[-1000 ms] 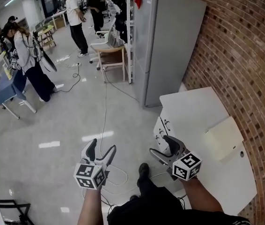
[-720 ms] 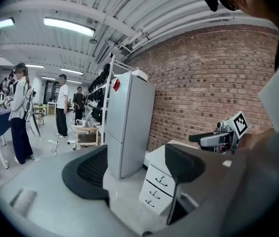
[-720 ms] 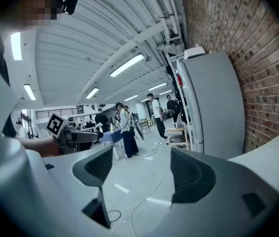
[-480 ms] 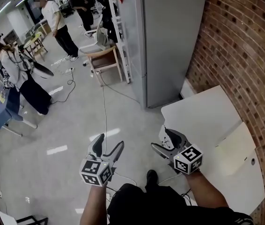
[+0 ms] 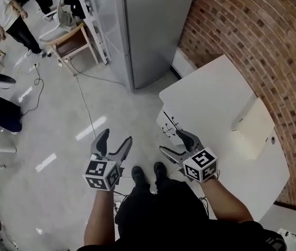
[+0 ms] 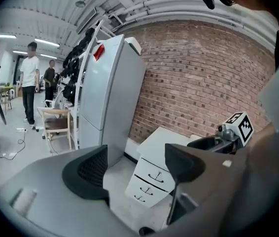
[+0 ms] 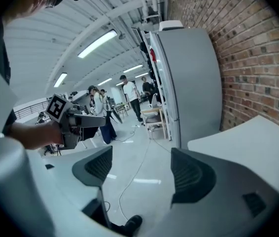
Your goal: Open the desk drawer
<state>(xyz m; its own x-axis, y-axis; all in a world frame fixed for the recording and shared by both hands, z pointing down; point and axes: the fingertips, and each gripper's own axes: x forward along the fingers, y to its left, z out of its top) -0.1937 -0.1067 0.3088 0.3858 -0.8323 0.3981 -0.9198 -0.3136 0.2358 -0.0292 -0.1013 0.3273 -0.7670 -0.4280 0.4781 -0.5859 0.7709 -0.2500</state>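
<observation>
A white desk (image 5: pixel 216 106) stands against the brick wall at the right. Its drawer stack (image 5: pixel 167 126) with dark handles faces left, and all drawer fronts (image 6: pixel 149 177) look closed. My right gripper (image 5: pixel 172 142) is open and empty, its far fingertip just beside the drawer handles in the head view; whether it touches them I cannot tell. My left gripper (image 5: pixel 114 141) hangs open over the floor, well left of the desk. In the left gripper view the open jaws frame the drawers, with the right gripper (image 6: pixel 218 141) at the desk's near side.
A grey fridge (image 5: pixel 148 30) stands beyond the desk by the brick wall (image 5: pixel 252 41). A cream box (image 5: pixel 252 128) lies on the desk. A wooden chair (image 5: pixel 74 43), a floor cable (image 5: pixel 85 106) and people are further left. The person's feet (image 5: pixel 147 172) are below the grippers.
The head view has swung and drawn nearer the desk, so the drawers sit closer to my right gripper. Both grippers stay open and empty.
</observation>
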